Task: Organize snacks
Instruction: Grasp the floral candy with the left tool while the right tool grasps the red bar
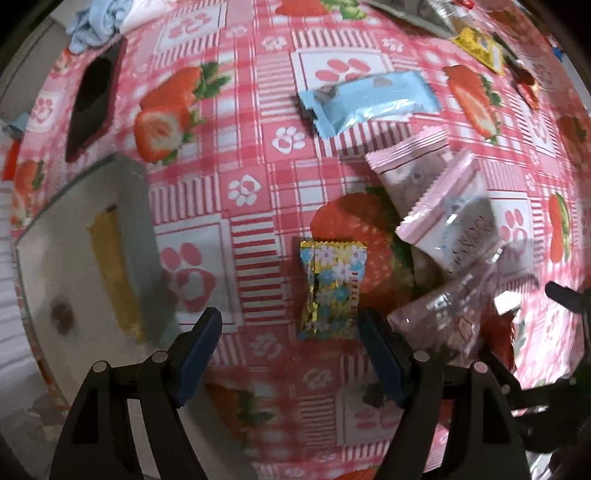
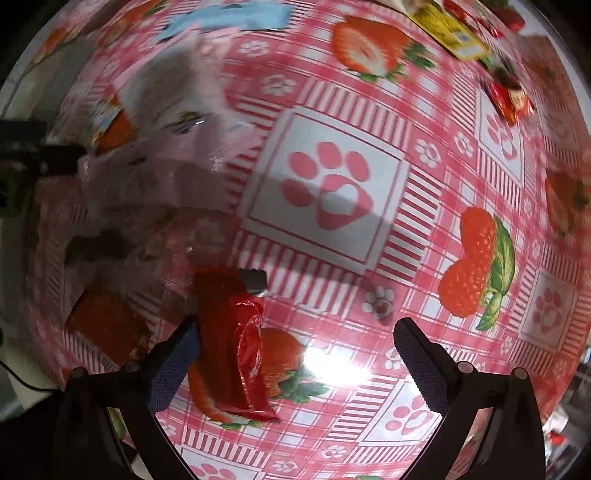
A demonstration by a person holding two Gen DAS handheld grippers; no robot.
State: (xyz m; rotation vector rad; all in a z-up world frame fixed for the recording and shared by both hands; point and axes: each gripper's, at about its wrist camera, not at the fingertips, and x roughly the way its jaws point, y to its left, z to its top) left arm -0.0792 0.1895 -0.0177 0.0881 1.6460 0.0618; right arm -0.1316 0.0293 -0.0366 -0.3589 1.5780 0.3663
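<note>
In the left wrist view my left gripper is open over a flowery yellow-and-blue candy packet lying flat just ahead, between the fingers. Pink-and-white snack packets are piled to its right, and a light blue packet lies further ahead. A white box at the left holds a yellow bar. In the right wrist view my right gripper is open above the tablecloth. A red wrapper lies by its left finger, apart from it. Blurred pink packets lie to the left.
The table has a pink strawberry-and-paw-print cloth. A dark tray sits at the far left. A yellow packet and small red candies lie at the far right. Blue cloth lies at the far corner.
</note>
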